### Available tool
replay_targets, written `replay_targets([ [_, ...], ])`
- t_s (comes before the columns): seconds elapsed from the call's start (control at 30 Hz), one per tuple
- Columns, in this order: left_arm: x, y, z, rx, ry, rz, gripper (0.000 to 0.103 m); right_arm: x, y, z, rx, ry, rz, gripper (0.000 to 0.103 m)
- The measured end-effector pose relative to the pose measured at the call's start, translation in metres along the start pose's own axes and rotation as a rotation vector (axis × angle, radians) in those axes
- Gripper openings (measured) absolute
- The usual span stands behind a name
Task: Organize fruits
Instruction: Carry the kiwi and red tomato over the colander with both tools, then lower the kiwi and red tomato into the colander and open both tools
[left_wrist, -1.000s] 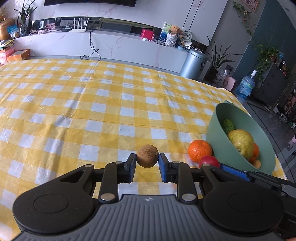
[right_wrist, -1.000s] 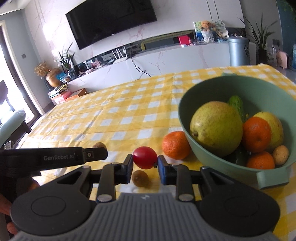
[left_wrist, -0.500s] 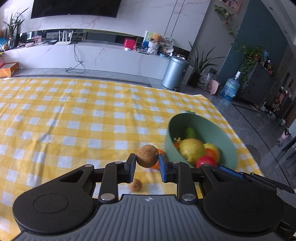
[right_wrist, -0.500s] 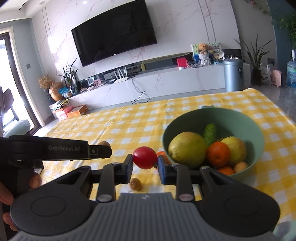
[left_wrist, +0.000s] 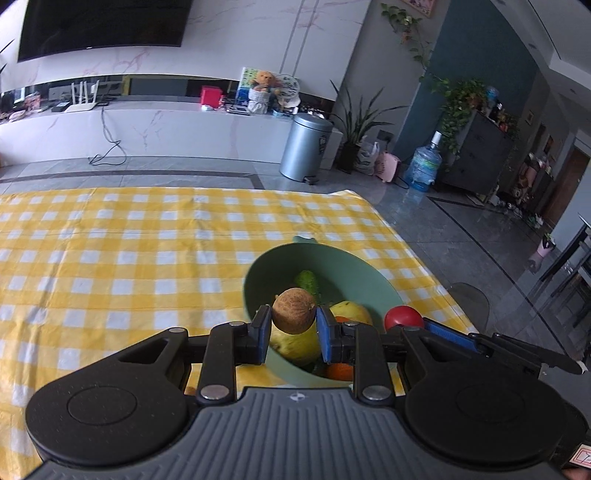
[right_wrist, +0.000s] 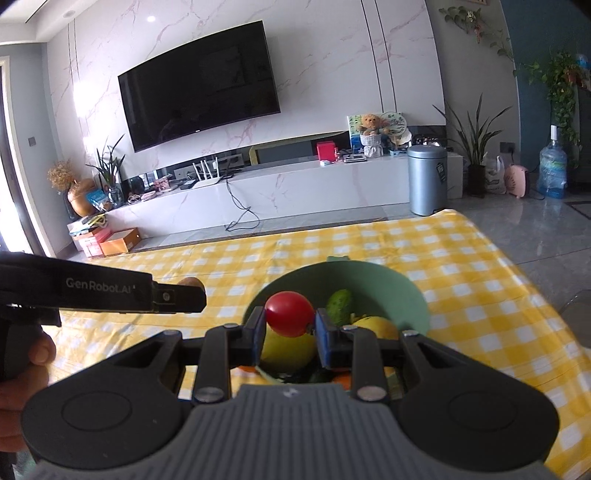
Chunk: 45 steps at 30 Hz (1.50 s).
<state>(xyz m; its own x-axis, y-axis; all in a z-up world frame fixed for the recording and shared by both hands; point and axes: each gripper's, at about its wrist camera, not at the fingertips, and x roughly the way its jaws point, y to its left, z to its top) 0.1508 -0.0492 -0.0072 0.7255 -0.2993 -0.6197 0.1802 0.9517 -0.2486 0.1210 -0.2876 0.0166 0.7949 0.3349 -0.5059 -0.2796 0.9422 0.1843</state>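
My left gripper (left_wrist: 294, 328) is shut on a small round brown fruit (left_wrist: 294, 311) and hangs above the near rim of the green bowl (left_wrist: 340, 264). My right gripper (right_wrist: 290, 332) is shut on a small red tomato (right_wrist: 290, 314), also held over the bowl (right_wrist: 391, 284). The bowl holds a large yellow-green pear (left_wrist: 295, 341), a small green cucumber (right_wrist: 340, 301), a lemon (right_wrist: 376, 326) and oranges (left_wrist: 339, 370). In the left wrist view the tomato (left_wrist: 403, 317) and the right gripper's arm show to the right. The left gripper's arm (right_wrist: 110, 290) crosses the right wrist view at left.
The bowl stands near the right end of a table under a yellow and white checked cloth (left_wrist: 129, 251). The table's right edge (left_wrist: 424, 266) drops to a grey tiled floor. A person's hand (right_wrist: 22, 354) grips the left gripper's handle. A TV wall and a bin (right_wrist: 426, 179) stand far behind.
Both grippers have risen and moved right, from low over the cloth beside the bowl to above it, each still holding its fruit. The loose orange and small brown fruit have dropped out of sight.
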Motion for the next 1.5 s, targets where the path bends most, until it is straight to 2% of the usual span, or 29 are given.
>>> replay_targets([
  [0.27,0.035,-0.017,0.015,0.048,0.051,-0.012,0.029,0.013,-0.034,0.009,0.038,0.059,-0.051,0.025],
  [0.53,0.065,-0.022,0.028,0.077,0.093,-0.004,0.029,0.046,-0.044,0.018,0.034,0.117,-0.067,0.025],
  [0.87,0.105,-0.012,0.035,0.082,0.19,-0.008,0.029,0.089,-0.052,0.022,0.003,0.232,-0.085,0.025],
  [1.2,0.125,-0.007,0.029,0.088,0.266,-0.008,0.029,0.108,-0.055,0.018,-0.008,0.284,-0.088,0.025],
  [1.5,0.128,-0.01,0.028,0.107,0.276,0.01,0.03,0.109,-0.055,0.016,-0.014,0.297,-0.093,0.027],
])
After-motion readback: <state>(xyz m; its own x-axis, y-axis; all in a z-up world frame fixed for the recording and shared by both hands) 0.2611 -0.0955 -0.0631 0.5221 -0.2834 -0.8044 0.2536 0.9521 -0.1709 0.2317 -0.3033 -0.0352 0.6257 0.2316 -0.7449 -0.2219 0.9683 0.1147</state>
